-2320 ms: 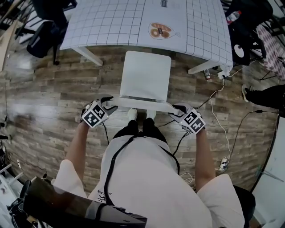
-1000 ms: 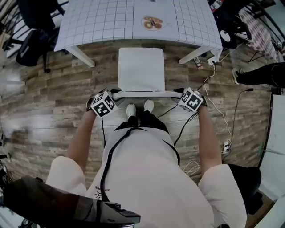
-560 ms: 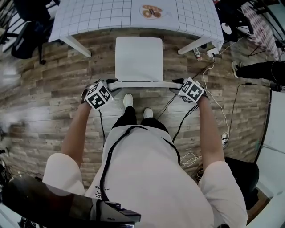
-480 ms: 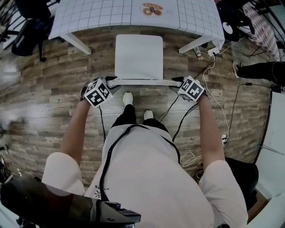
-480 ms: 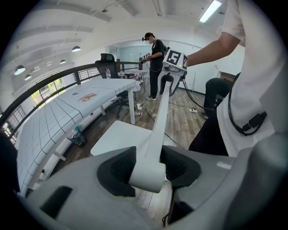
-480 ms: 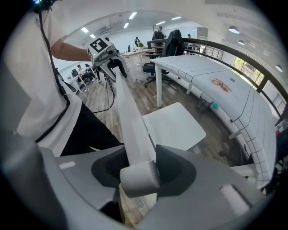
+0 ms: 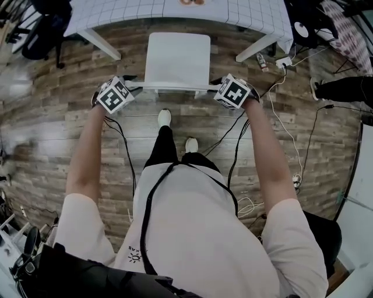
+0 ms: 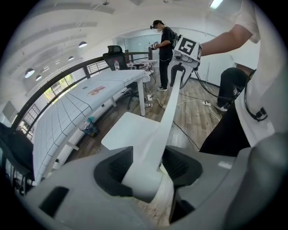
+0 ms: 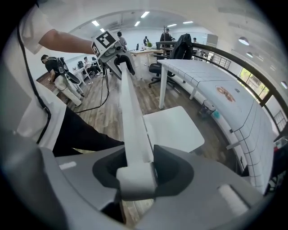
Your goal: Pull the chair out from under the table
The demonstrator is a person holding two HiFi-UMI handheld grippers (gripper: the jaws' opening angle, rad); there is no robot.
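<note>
The white chair's seat (image 7: 176,55) stands just in front of the grid-patterned table (image 7: 116,11), its top backrest rail (image 7: 175,88) nearest me. My left gripper (image 7: 132,85) clasps the rail's left end and my right gripper (image 7: 214,85) the right end. In the left gripper view the rail (image 8: 168,112) runs away between the pads of the left gripper (image 8: 146,168); the jaws are opening, the rail still wedged against both pads. In the right gripper view the right gripper (image 9: 135,173) has its jaws closing on the rail (image 9: 130,117), pads pressing its end. The seat (image 9: 173,128) lies beyond.
Cables (image 7: 274,116), a power strip (image 7: 285,61) and a bottle (image 7: 263,61) lie on the wooden floor to the right. A black office chair (image 7: 41,35) stands at the far left. My feet (image 7: 165,118) are just behind the chair. Another person's leg (image 7: 344,87) is at the right.
The chair has slid back from the table toward me, with both grippers staying on the rail ends. My feet have stepped backward, and the table has slipped toward the view's top edge.
</note>
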